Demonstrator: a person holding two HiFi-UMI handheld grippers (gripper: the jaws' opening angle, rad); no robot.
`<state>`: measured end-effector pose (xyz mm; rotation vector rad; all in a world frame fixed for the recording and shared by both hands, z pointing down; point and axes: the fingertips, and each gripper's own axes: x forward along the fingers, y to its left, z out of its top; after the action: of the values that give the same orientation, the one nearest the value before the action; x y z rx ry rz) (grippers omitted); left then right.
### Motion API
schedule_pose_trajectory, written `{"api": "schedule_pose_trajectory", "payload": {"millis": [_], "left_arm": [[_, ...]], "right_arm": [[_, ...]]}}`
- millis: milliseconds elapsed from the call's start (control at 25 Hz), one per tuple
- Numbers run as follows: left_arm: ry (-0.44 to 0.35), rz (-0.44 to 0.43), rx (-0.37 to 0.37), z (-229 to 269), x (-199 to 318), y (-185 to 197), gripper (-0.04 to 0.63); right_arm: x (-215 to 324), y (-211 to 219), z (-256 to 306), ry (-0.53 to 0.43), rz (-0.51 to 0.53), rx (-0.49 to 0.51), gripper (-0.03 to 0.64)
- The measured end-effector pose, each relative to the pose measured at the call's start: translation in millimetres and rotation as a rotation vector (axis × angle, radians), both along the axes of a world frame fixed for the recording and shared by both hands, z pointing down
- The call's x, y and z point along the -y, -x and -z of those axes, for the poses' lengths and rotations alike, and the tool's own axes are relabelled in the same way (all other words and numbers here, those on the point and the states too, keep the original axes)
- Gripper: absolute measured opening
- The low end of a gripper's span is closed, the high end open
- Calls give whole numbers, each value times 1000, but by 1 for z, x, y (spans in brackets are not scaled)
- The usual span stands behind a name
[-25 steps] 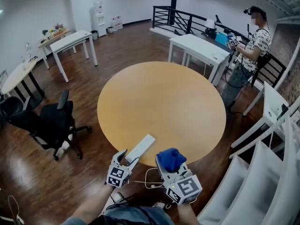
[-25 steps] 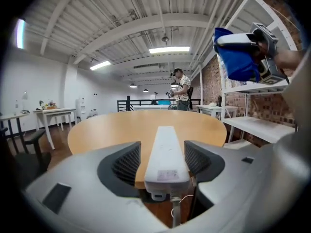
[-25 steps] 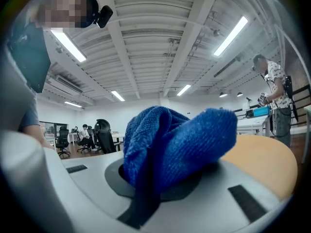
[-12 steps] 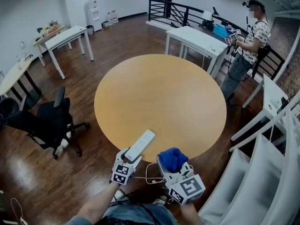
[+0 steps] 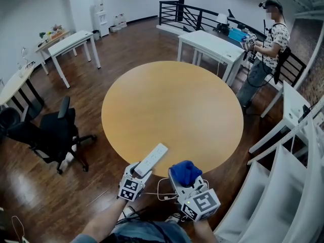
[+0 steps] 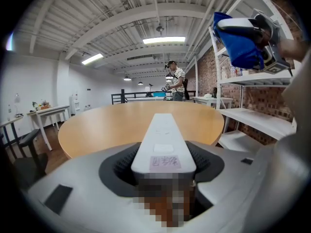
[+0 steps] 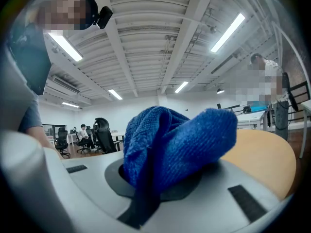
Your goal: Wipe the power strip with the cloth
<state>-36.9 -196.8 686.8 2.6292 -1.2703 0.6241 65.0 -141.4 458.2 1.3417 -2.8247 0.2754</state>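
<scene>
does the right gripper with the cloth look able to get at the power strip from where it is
Probably yes: the right gripper, shut on the cloth, sits just beside the power strip, with nothing between them. The left gripper, jaws closing, takes only its near end.

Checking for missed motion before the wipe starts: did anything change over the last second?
Hardly anything. Only the head view itself shifted a little. The left gripper keeps the power strip between its jaws, which are closing on its near end. The right gripper still holds the blue cloth beside the strip, not touching it. Nothing was picked up or let go, and the round table is unchanged.
</scene>
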Motion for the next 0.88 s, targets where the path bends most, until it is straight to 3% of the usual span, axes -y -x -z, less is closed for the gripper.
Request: {"api": "schedule_pose_trajectory", "payload": {"millis": [240, 400, 600, 880], "left_arm": [[-55, -1, -62, 33, -6, 3, 293], [-122, -18, -137, 90, -6, -2, 293], [-231, -99, -191, 169, -7, -18, 293], [-377, -168, -133, 255, -17, -45, 293]], "right_arm": [[1, 4, 4, -16, 14, 13, 44], [3, 11, 19, -59, 28, 19, 44], [7, 22, 55, -153, 56, 28, 44], [8, 29, 115, -245, 78, 51, 44]]}}
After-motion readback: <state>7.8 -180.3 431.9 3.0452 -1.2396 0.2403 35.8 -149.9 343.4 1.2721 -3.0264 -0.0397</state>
